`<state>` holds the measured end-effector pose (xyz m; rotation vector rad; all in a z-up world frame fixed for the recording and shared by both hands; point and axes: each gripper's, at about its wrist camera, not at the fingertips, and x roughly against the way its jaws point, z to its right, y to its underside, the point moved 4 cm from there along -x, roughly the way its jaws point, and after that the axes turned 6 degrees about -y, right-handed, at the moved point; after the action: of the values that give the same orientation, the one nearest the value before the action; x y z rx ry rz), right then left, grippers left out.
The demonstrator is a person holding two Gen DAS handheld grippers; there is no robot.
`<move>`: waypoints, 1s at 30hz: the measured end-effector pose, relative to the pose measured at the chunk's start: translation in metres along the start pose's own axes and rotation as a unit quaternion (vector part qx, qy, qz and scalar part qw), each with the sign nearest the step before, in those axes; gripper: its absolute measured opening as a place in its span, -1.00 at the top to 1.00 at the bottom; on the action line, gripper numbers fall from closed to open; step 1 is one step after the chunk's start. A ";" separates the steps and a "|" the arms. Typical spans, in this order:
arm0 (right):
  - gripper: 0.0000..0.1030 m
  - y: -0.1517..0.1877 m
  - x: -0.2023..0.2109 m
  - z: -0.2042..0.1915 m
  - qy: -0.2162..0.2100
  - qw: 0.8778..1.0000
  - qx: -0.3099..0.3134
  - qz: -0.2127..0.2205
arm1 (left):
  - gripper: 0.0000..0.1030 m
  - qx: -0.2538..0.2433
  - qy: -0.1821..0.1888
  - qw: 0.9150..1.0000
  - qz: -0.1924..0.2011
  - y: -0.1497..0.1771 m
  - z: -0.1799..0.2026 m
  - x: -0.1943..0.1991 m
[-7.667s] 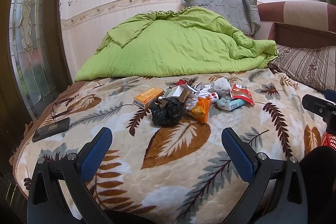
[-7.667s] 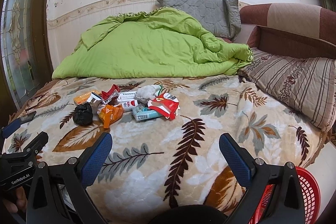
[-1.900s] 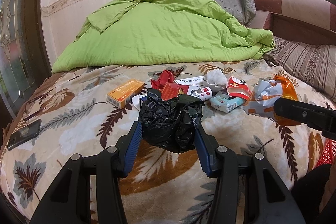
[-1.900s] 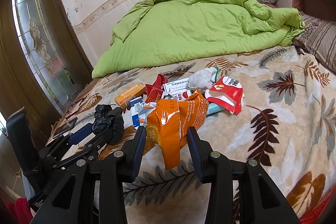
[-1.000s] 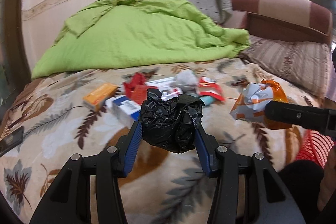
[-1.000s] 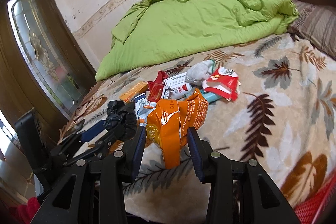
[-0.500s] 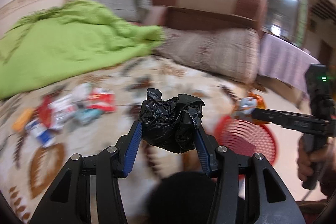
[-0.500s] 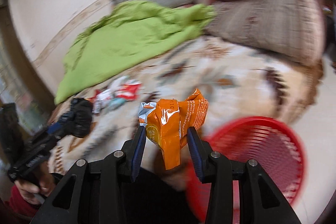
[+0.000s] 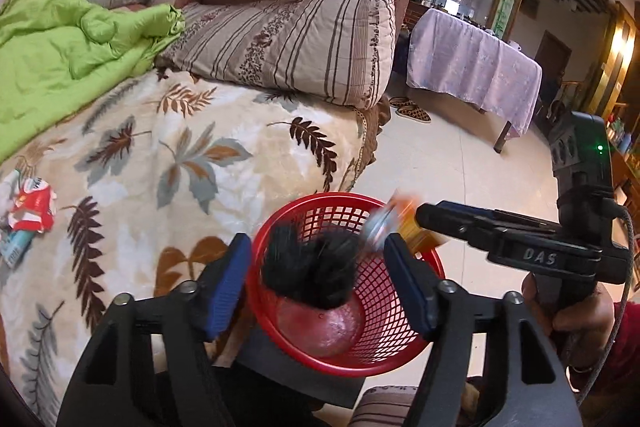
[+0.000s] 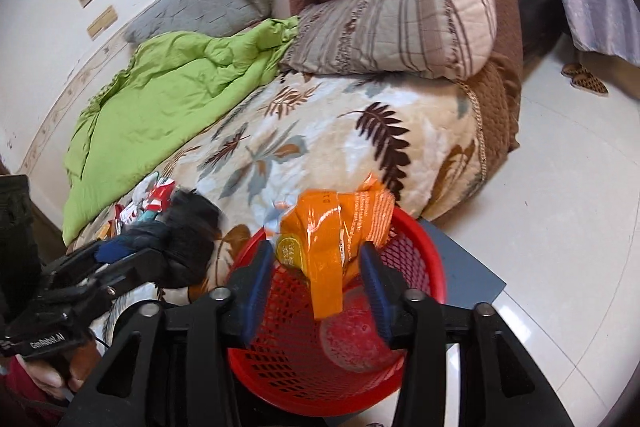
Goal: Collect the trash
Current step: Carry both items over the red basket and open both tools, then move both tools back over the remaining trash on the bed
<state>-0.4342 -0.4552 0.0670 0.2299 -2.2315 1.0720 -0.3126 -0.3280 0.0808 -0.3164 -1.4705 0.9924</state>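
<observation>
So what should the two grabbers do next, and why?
Probably swing back to the bed. Both the left gripper and right gripper have just opened over the red basket, releasing the black bag and orange wrapper, while more trash remains.

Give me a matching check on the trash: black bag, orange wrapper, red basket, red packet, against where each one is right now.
1 black bag
2 orange wrapper
3 red basket
4 red packet

A lying on the blanket
B between the left gripper jaws
C beside the bed, below both grippers
D between the right gripper jaws

Pairs: 1-B, 2-D, 3-C, 4-A.

Both grippers' jaws have just been opening over the red basket, each with its item between them.
</observation>
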 end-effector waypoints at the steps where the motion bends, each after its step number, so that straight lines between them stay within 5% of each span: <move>1: -0.21 0.000 0.002 0.003 0.001 1.000 -0.002 0.003 | -0.42 0.003 -0.001 1.000 0.000 0.001 -0.001 0.001; 9: -0.28 -0.010 -0.002 -0.004 -0.011 1.000 0.003 0.010 | -0.43 0.038 -0.035 0.999 0.007 0.008 -0.040 0.022; 19: -0.30 -0.004 -0.070 -0.113 -0.108 0.990 0.078 -0.042 | -0.43 0.136 -0.123 0.983 0.022 0.045 -0.138 0.081; 25: -0.30 0.006 -0.118 -0.186 -0.138 0.979 0.131 -0.072 | -0.43 0.196 -0.201 0.959 0.026 0.085 -0.208 0.119; 30: -0.32 0.018 -0.156 -0.243 -0.154 0.971 0.162 -0.087 | -0.43 0.282 -0.259 0.923 0.030 0.118 -0.275 0.152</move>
<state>-0.2047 -0.2788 0.0710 0.7657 -2.2350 1.3740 -0.1327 -0.0457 0.0588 0.3504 -1.5590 1.5767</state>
